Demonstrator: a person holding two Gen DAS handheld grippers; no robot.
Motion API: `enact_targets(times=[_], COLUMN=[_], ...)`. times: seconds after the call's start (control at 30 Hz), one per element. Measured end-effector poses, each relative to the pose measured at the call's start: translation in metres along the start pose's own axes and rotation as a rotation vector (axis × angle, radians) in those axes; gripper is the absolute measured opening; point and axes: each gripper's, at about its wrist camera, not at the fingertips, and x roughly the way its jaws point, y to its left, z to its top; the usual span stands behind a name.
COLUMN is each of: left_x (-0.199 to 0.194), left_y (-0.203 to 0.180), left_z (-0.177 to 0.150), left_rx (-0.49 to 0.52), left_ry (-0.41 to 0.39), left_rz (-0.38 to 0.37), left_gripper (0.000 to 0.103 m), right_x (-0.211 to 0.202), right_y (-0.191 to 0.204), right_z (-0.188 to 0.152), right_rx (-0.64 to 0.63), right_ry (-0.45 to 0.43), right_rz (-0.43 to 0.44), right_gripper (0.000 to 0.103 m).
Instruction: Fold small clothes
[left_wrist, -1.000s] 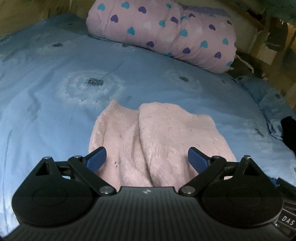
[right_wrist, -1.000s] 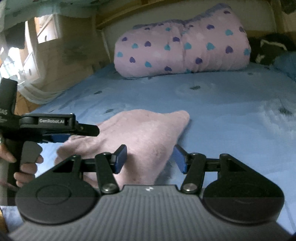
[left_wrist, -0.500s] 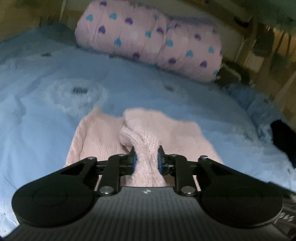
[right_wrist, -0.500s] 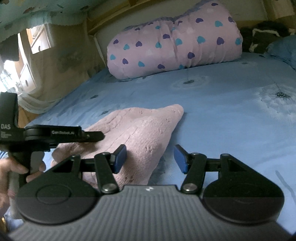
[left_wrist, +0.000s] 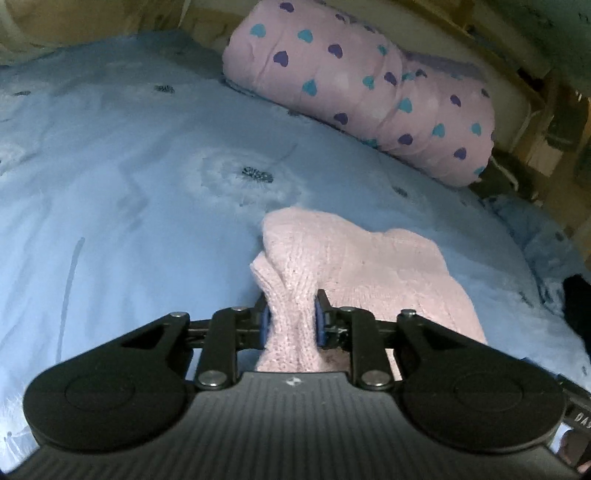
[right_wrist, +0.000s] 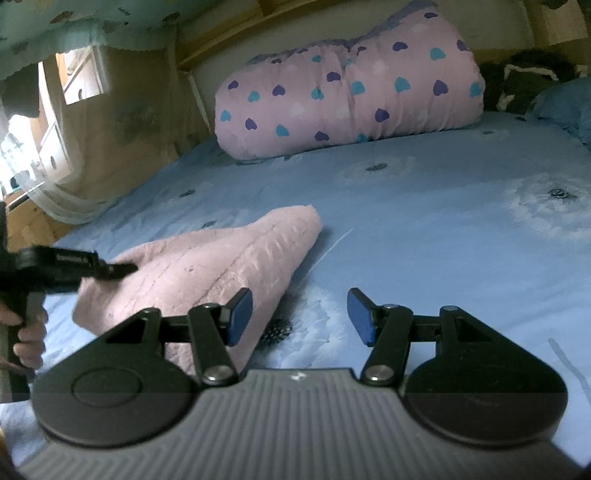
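Observation:
A fuzzy pink knit garment (left_wrist: 369, 266) lies on the blue bed sheet (left_wrist: 129, 184). My left gripper (left_wrist: 290, 319) pinches a bunched fold of its near edge between the blue pads; the jaws are opening slightly, but the knit still fills the gap and both pads press on it. In the right wrist view the garment (right_wrist: 221, 258) is a lifted wedge at the left, with the left gripper (right_wrist: 122, 269) on its near-left edge and a hand (right_wrist: 31, 332) on the handle. My right gripper (right_wrist: 300, 315) hovers open above bare sheet, just right of the garment, holding nothing.
A rolled pink quilt with blue and purple hearts (left_wrist: 362, 92) lies across the head of the bed by the wooden headboard. A dark item (left_wrist: 576, 302) sits at the bed's right edge. A blue pillow (right_wrist: 569, 107) is at the far right and a curtain (right_wrist: 74, 199) at the left.
My left gripper went from wide open to shut on the garment's near edge, then drew the left flap across to the right. The right gripper stayed almost still and open.

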Motion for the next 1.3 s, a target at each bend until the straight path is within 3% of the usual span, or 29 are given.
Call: enact_targets(times=[0.2, 0.37, 0.53, 0.7, 0.8, 0.87, 0.93, 1.13, 1.3], left_x=[-0.009, -0.027, -0.024, -0.025, -0.016, -0.011, -0.008, -0.009, -0.024], left_y=[-0.01, -0.017, -0.016, -0.01, -0.01, -0.007, -0.003, 0.0, -0.007], left_z=[0.005, 0.002, -0.003, -0.005, -0.011, -0.014, -0.015, -0.011, -0.001], left_rx=[0.057, 0.115, 0.148, 0.13, 0.176, 0.183, 0.185, 0.173, 0.154], left_ry=[-0.052, -0.085, -0.043, -0.006, 0.046, 0.074, 0.088, 0.098, 0.027], left_rz=[0.038, 0.056, 0.093, 0.077, 0.136, 0.168, 0.182, 0.189, 0.158], left_gripper=[0.041, 0.057, 0.059, 0.06, 0.065, 0.068, 0.07, 0.071, 0.071], right_x=[0.003, -0.003, -0.011, -0.013, -0.006, 0.001, 0.008, 0.021, 0.01], right_y=[0.011, 0.03, 0.05, 0.068, 0.092, 0.103, 0.099, 0.064, 0.063], right_z=[-0.007, -0.012, -0.022, -0.03, -0.034, -0.036, -0.035, -0.033, -0.025], right_rx=[-0.038, -0.15, -0.266, -0.313, -0.398, -0.436, -0.392, -0.161, -0.13], right_ry=[0.022, 0.023, 0.022, 0.026, 0.01, -0.018, 0.005, 0.159, 0.204], right_rz=[0.025, 0.05, 0.072, 0.081, 0.0, -0.099, -0.134, -0.108, -0.099], right_gripper=[0.059, 0.059, 0.059, 0.059, 0.059, 0.059, 0.058, 0.058, 0.059])
